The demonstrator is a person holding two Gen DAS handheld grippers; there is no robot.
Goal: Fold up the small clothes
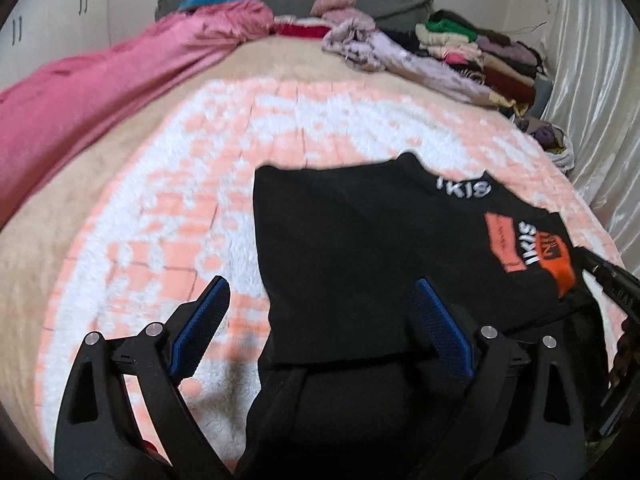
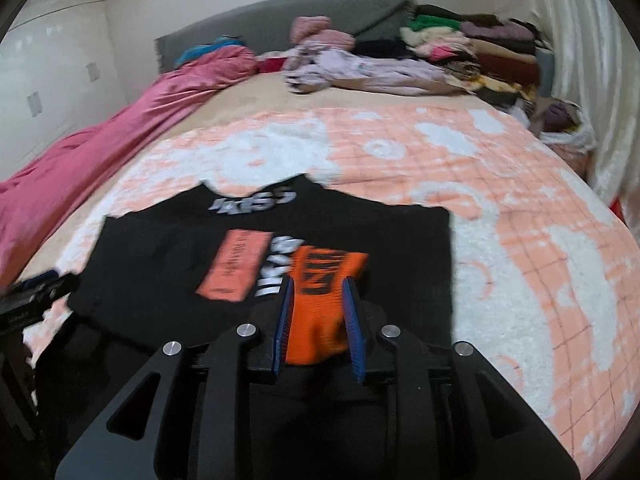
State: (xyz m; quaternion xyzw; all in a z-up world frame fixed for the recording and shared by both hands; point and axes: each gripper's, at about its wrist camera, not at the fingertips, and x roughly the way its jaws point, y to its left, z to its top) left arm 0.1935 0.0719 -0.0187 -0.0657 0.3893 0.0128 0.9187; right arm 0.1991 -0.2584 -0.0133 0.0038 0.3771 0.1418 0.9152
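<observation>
neck print: black cotton t-shirt with orange patches (image 1: pixel 340 248) has white letters near the collar, reads like "IKIS", first letter's kinda cut off
chest print: same white "IKIS" again, running sideways between the two orange patches
orange patches: dark lettering on both, way too blurry to read

A home bedroom is shown: a bed (image 2: pixel 500 208) is covered by a peach-and-white blanket, a grey headboard (image 2: pixel 280 20) is seen at its far end, and clothes (image 2: pixel 480 52) are piled beside that headboard.
</observation>
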